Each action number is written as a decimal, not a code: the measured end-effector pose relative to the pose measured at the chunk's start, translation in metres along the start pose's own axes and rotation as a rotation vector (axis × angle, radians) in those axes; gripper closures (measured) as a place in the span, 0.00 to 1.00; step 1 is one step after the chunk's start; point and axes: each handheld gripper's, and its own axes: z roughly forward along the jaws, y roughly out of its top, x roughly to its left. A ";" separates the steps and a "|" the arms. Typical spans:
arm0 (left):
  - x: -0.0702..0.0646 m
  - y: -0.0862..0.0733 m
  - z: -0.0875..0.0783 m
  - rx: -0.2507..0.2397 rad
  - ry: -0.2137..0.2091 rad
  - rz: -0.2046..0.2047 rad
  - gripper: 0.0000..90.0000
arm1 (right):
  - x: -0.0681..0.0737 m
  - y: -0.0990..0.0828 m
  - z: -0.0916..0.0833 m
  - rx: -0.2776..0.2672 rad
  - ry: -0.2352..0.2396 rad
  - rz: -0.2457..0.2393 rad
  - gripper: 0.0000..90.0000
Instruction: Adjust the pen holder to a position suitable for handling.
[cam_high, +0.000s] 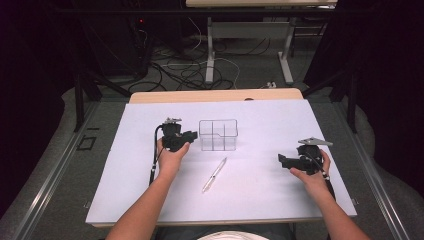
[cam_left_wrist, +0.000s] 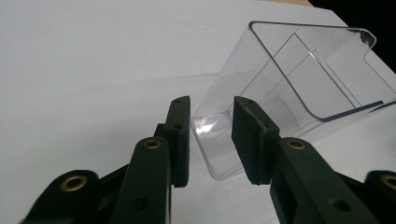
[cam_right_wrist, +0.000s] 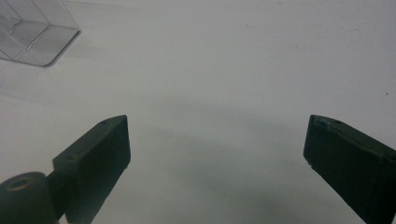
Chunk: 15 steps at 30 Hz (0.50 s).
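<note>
From my seat the divided box looks like clear, glossy hard plastic with smooth walls that catch glare. My left hand-held gripper has matt black plastic arms with brass-coloured metal rivets; its pads look dull and faintly textured. The surface is a matt white sheet over pale wood. The pen shines silvery.

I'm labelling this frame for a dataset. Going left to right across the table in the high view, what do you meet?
left gripper → clear divided box → pen → right gripper
</note>
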 end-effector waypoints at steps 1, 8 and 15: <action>0.000 -0.001 -0.001 -0.010 -0.002 -0.008 0.73 | 0.000 0.000 0.000 -0.001 -0.001 -0.001 0.08; 0.003 -0.002 -0.007 0.005 -0.001 -0.005 0.65 | 0.000 0.001 0.002 -0.001 -0.003 0.005 0.08; 0.002 0.000 -0.012 0.020 0.002 -0.026 0.54 | 0.000 0.001 0.003 0.004 0.009 -0.008 0.08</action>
